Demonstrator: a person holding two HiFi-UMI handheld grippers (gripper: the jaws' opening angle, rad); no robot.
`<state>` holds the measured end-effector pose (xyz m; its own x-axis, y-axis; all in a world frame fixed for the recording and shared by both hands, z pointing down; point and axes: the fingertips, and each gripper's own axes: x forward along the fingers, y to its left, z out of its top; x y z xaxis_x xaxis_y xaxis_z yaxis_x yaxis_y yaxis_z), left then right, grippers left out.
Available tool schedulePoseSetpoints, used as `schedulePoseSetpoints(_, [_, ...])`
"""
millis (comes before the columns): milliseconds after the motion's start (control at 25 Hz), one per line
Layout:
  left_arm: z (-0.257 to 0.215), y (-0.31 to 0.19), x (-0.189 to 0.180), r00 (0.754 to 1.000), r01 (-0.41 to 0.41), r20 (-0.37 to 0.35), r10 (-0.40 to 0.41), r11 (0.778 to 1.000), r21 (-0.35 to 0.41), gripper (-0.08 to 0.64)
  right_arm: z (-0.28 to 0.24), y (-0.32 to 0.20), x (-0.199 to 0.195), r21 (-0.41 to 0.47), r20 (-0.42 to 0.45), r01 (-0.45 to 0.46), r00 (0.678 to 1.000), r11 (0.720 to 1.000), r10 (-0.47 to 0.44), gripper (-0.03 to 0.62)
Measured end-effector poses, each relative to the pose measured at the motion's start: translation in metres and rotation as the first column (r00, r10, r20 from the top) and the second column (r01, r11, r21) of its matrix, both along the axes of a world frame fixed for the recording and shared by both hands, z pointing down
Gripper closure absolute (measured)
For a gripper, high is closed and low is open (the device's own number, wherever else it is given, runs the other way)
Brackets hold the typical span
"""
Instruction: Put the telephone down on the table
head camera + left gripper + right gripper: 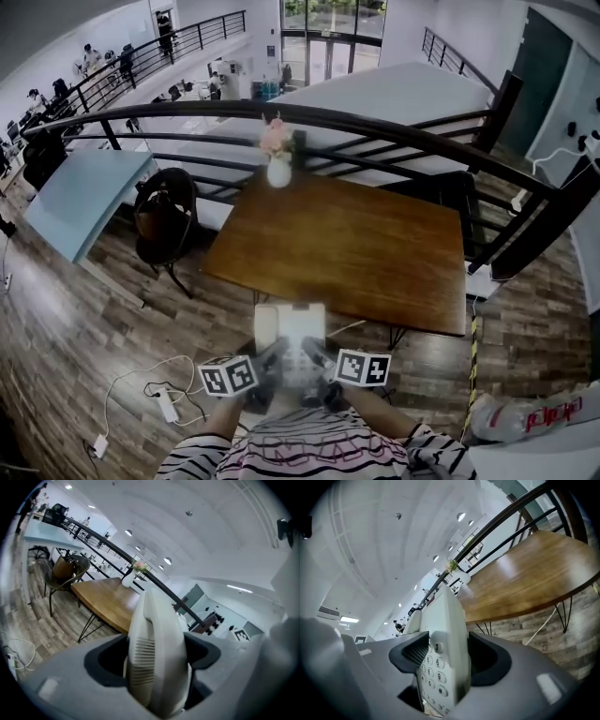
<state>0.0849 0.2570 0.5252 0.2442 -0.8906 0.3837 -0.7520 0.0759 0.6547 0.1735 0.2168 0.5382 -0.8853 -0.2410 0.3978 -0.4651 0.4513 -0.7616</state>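
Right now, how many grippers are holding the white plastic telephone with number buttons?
2. The left gripper grips the white plastic telephone on its handset side. The right gripper grips its keypad side. Both are near the brown wooden table.

Left gripper (272, 361), right gripper (317, 358), side by side, clamping telephone (291, 324)

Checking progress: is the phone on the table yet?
No: the left gripper and right gripper hold the phone in the air, short of the table.
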Motion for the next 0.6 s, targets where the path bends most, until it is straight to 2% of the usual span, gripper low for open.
schedulePoseSetpoints(240, [0.001, -0.068, -0.015, 1.0, 0.014, 0.011, -0.014, 1.0, -0.003, 0.196, 0.002, -0.069, -0.016, -0.009, 0.008, 0.018, 1.0, 1.0, -0.018, 0.33])
schedulePoseSetpoints(600, [0.008, -0.133, -0.038, 1.0, 0.03, 0.01, -0.03, 0.999, -0.019, 0.196, 0.01, -0.136, -0.04, -0.023, 0.004, 0.035, 0.999, 0.999, -0.035, 0.33])
